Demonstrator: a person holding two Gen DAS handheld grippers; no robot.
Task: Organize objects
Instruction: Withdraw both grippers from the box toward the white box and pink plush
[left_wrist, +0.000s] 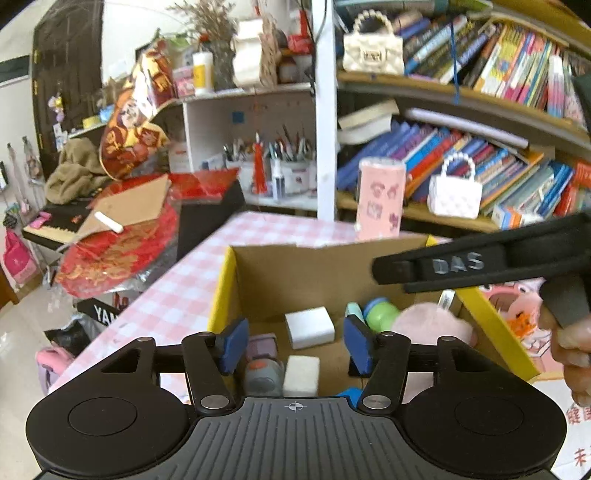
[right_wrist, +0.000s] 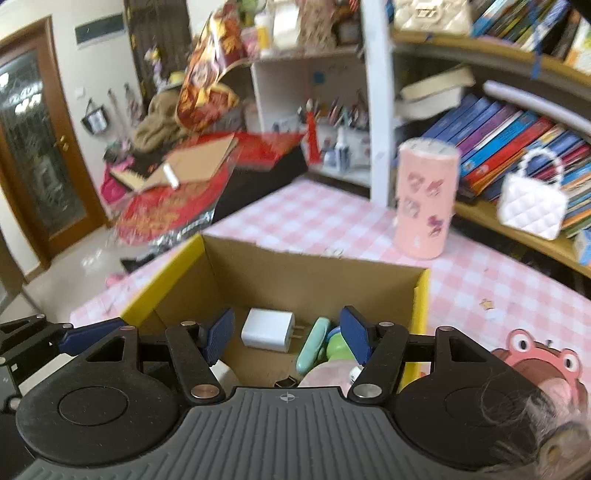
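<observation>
While both tilt down over cardboard box (left_wrist: 258, 273) on desk (left_wrist: 177, 295) | left gripper (left_wrist: 295, 343) parted, empty | right gripper (right_wrist: 288, 338) parted, empty | white charger (right_wrist: 267, 329) inside box, walls close around

A: Where's the left hand-held gripper (left_wrist: 295, 345)?
B: Low centre, parted and empty, above the cardboard box (left_wrist: 317, 266).
A: Inside?
B: A white charger (left_wrist: 309, 326), green ball (left_wrist: 382, 314), pink plush (left_wrist: 432, 325).

open box (right_wrist: 303, 273) top, pink canister (right_wrist: 424, 199) behind
</observation>
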